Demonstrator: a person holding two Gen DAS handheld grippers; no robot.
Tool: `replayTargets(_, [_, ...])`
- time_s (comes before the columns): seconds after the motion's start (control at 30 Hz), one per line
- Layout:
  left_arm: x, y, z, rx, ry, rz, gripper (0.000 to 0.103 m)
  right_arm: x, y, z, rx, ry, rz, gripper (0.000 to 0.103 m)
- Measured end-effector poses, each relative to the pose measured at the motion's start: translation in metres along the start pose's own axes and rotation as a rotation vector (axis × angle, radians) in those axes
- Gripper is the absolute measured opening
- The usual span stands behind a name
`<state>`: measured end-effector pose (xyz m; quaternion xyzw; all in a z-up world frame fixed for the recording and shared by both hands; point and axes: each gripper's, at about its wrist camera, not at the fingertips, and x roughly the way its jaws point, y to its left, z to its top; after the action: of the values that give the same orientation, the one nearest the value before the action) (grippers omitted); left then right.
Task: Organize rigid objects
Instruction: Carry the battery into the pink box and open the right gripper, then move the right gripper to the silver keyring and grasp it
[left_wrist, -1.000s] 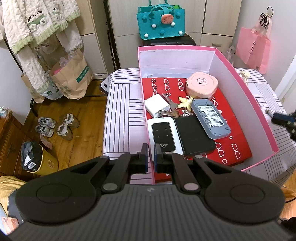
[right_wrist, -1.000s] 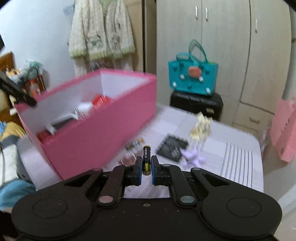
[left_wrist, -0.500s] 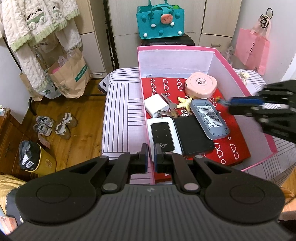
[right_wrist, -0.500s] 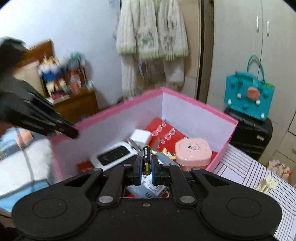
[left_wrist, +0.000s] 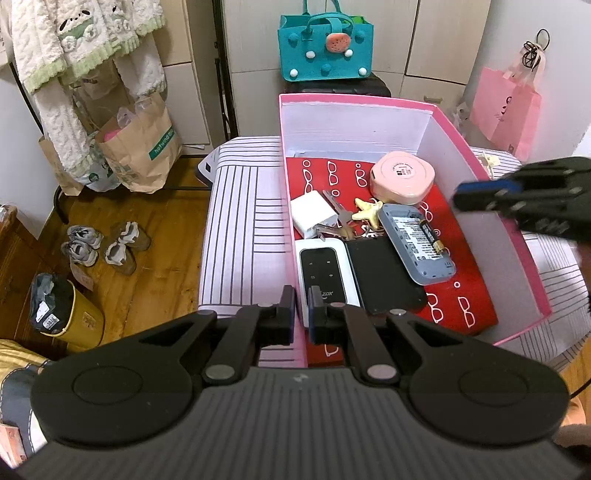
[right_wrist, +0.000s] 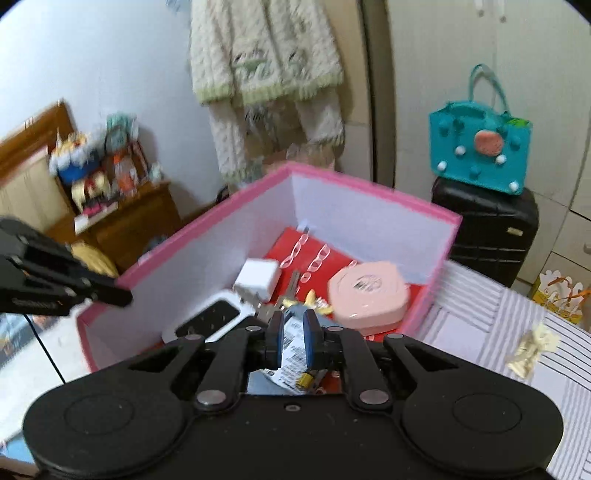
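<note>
An open pink box (left_wrist: 354, 122) (right_wrist: 369, 229) stands on the striped table (left_wrist: 240, 221). My left gripper (left_wrist: 303, 314) is shut on the box's near left wall; its tip also shows as the left gripper (right_wrist: 122, 295) in the right wrist view. My right gripper (right_wrist: 293, 339) (left_wrist: 461, 194) hovers over the box's right side, jaws a little apart with nothing between them. A black and gold battery (left_wrist: 430, 236) (right_wrist: 308, 378) lies on the grey device (left_wrist: 417, 251). Around it lie a pink round case (left_wrist: 400, 177), white charger (left_wrist: 314, 218), keys (left_wrist: 340, 218), white device (left_wrist: 321, 266) and black device (left_wrist: 384, 277).
A cream hair clip (right_wrist: 528, 349) lies on the table right of the box. Behind the table a teal bag (left_wrist: 325, 48) sits on a black suitcase (right_wrist: 484, 225). A pink bag (left_wrist: 506, 107) hangs at the right. Shoes (left_wrist: 107, 243) lie on the wooden floor at the left.
My right gripper swung from over the table to above the box interior. The battery left its jaws and now lies on the grey device. The left gripper kept still.
</note>
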<state>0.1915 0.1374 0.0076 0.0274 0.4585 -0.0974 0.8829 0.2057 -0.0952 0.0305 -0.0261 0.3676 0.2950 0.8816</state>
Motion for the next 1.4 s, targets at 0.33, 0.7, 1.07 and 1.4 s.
replayTargets(0.33, [0.0,0.0,-0.001,-0.002,-0.017,-0.004,0.006,-0.054,-0.046,-0.031,0.049,-0.094,-0.17,0.017])
replayTargets(0.7, [-0.003,-0.002,-0.001,-0.011,-0.015,0.002,0.006,-0.032,-0.054,-0.086,0.057,0.018,-0.094,0.023])
replayTargets(1.07, [-0.001,-0.003,0.001,0.007,0.001,0.012,0.006,0.003,-0.048,-0.115,0.043,0.024,-0.098,0.048])
replayTargets(1.4, [0.0,-0.005,0.001,0.016,0.0,0.02,0.006,0.025,-0.031,-0.119,-0.103,-0.024,-0.158,0.058])
